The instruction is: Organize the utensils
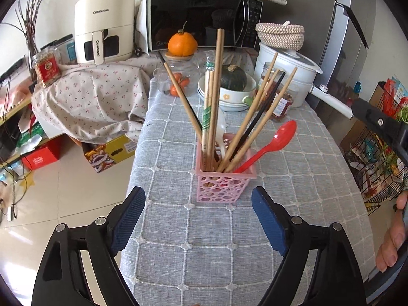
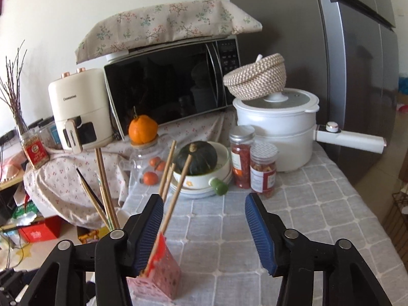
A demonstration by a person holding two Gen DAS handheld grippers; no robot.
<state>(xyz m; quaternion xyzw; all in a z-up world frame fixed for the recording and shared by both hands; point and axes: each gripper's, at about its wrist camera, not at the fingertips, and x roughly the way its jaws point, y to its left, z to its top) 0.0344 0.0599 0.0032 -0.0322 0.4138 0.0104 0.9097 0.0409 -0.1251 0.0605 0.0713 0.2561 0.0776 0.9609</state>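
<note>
Left hand-held gripper (image 1: pixel 198 225) spread, empty; right hand-held gripper (image 2: pixel 204 232) spread, empty, beside holder (image 2: pixel 155 278).

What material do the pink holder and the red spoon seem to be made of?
Pink holder: probably moulded plastic, with a matte surface and round cut-out holes in its walls. Red spoon: probably plastic too, with uniform colour and glossy highlights on the bowl.
</note>
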